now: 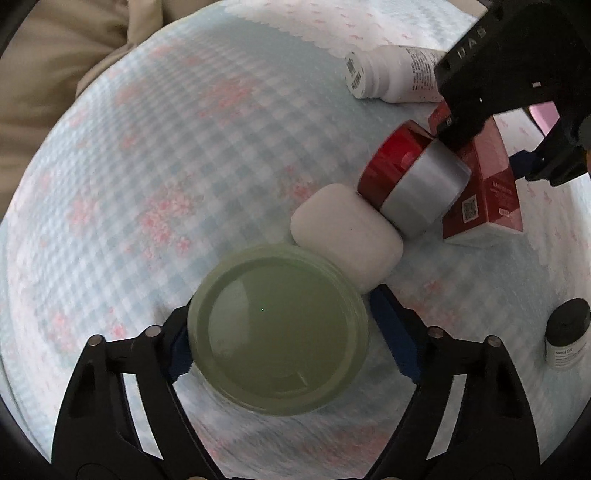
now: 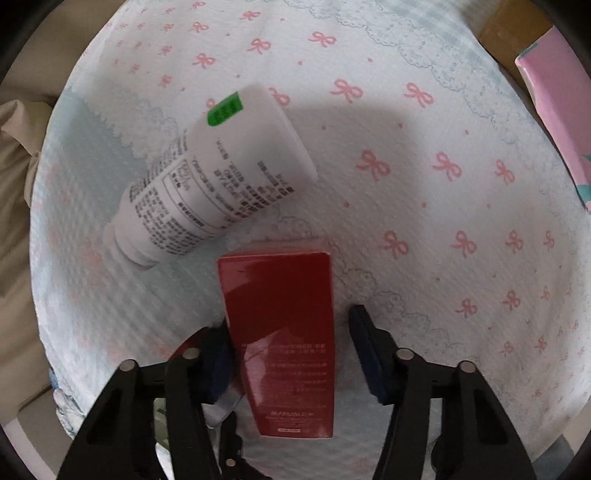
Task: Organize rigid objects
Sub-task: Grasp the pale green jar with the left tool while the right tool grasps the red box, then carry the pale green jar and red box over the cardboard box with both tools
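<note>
In the left wrist view my left gripper [image 1: 280,325] stands open around a round pale green jar lid [image 1: 277,332]; its left pad touches the rim, its right pad stands just clear. A white case [image 1: 347,232], a red and silver jar [image 1: 410,184] on its side and a red box [image 1: 487,192] line up beyond it. In the right wrist view my right gripper [image 2: 291,332] is open astride the red box [image 2: 284,332]; the left pad is against it, the right pad [image 2: 365,347] stands off. A white bottle [image 2: 218,177] lies on its side further out, and also shows in the left wrist view [image 1: 391,74].
Everything lies on a patterned cloth [image 1: 147,166] with pink bows and blue checks. A small black-capped bottle [image 1: 567,332] stands at the right. A pink box [image 2: 554,110] and a cardboard piece [image 2: 513,26] lie at the far right edge. Beige bedding [image 1: 55,55] lies beyond the cloth.
</note>
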The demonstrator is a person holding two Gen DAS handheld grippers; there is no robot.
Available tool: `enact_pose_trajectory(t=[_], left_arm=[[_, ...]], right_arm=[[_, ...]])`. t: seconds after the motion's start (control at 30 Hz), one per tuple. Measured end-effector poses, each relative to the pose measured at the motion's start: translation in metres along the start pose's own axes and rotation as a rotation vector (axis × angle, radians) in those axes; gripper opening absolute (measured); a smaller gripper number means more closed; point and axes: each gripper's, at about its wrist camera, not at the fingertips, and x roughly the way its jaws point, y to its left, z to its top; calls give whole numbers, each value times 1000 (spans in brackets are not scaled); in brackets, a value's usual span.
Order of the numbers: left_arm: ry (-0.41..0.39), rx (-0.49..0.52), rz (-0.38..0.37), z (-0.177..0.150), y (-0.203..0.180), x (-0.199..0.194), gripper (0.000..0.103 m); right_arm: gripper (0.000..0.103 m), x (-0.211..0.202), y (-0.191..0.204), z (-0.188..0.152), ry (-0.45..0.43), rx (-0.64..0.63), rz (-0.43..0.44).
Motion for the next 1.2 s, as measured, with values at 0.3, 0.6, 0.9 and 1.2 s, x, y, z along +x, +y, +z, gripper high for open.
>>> enact_pose_trajectory(t=[0.3, 0.6, 0.9, 1.2], left_arm=[[7, -33, -7, 4, 9, -4, 68], [34, -124, -16, -11, 20, -10, 67], [32, -211, -19, -18, 29, -38, 67], [-67, -282, -1, -7, 37, -128, 67]], right_arm=[[38, -2, 15, -8, -13, -49, -20], [38, -13, -1, -5, -10, -46, -3], [38, -35, -23, -23, -20, -80, 18], [38, -110, -16, -49, -94, -225, 83]])
